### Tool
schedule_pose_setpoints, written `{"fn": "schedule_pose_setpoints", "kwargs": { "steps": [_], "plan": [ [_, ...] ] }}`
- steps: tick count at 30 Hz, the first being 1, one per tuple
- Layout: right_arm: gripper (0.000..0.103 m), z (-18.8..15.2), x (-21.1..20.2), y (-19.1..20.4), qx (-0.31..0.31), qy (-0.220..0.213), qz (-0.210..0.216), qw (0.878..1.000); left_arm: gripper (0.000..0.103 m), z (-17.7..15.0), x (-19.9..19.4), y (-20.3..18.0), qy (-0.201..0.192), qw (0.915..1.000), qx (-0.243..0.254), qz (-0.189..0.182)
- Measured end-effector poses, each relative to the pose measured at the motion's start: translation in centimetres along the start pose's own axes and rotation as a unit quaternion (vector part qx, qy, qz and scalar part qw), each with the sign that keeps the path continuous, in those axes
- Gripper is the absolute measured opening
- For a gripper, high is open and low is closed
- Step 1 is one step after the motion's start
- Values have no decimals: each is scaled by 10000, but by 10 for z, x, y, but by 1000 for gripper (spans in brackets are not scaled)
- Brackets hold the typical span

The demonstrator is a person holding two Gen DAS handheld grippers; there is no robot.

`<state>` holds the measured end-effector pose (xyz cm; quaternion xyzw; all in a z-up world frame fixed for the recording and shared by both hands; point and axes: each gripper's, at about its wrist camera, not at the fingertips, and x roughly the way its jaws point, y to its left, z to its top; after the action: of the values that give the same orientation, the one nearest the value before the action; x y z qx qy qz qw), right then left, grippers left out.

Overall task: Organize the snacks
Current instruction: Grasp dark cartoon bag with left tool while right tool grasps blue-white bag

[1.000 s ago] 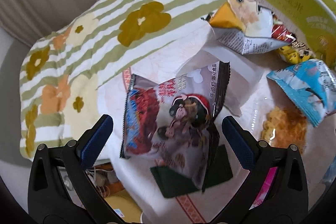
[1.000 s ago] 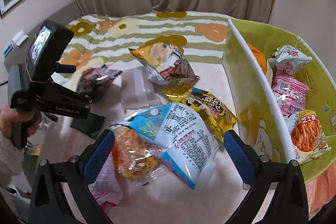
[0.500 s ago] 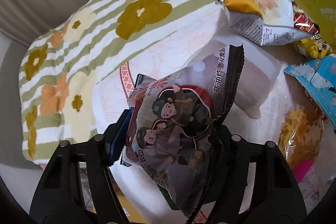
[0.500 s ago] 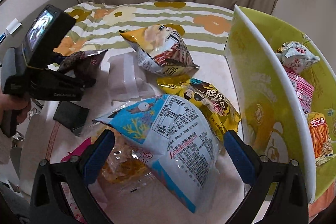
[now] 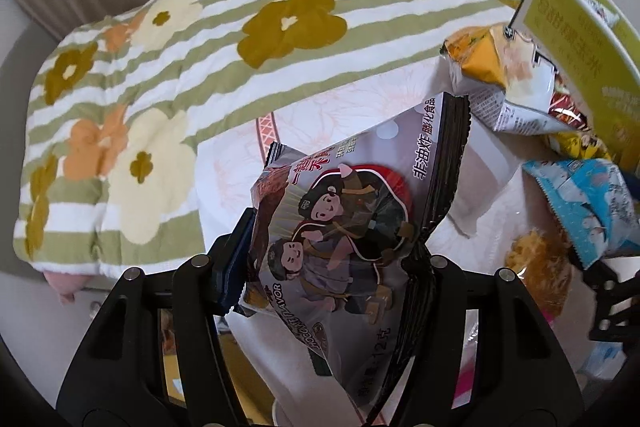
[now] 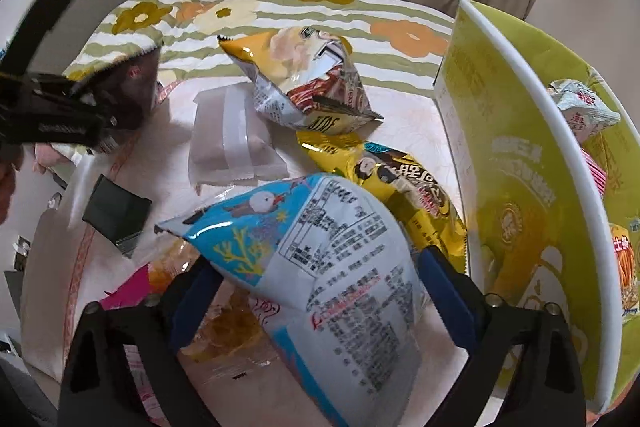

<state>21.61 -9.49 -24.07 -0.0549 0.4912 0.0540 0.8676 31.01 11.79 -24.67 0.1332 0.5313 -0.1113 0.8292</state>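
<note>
My left gripper (image 5: 332, 259) is shut on a grey snack bag with two cartoon soldiers (image 5: 344, 223) and holds it lifted above the table; it also shows in the right wrist view (image 6: 128, 95). My right gripper (image 6: 320, 279) has its jaws closed in on both sides of a blue-and-white snack bag (image 6: 320, 267), which stands between the blue pads (image 6: 448, 291). The green box (image 6: 520, 167) stands at the right with several snacks inside.
On the table lie a yellow-white chip bag (image 6: 308, 83), a yellow bag (image 6: 400, 179), a white translucent packet (image 6: 232, 139), a dark green sachet (image 6: 116, 215) and an orange crisp packet (image 6: 216, 327). A flowered green-striped quilt (image 5: 180, 47) lies behind.
My left gripper shut on the grey soldier bag and lifted it off the table. My right gripper moved forward and closed around the blue-and-white bag.
</note>
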Motion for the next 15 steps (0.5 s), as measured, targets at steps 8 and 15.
{"fn": "schedule_pose_setpoints", "kwargs": {
  "steps": [8,15],
  "plan": [
    [77,-2,-4,2,-122,-9,60,9999,57,-10,-17,-2,-59,9997,-238,-28],
    [75,-5,-25,5,-92,-190,277,9994,57,-21,-41,-4,-217,9989,-414,-30]
  ]
}}
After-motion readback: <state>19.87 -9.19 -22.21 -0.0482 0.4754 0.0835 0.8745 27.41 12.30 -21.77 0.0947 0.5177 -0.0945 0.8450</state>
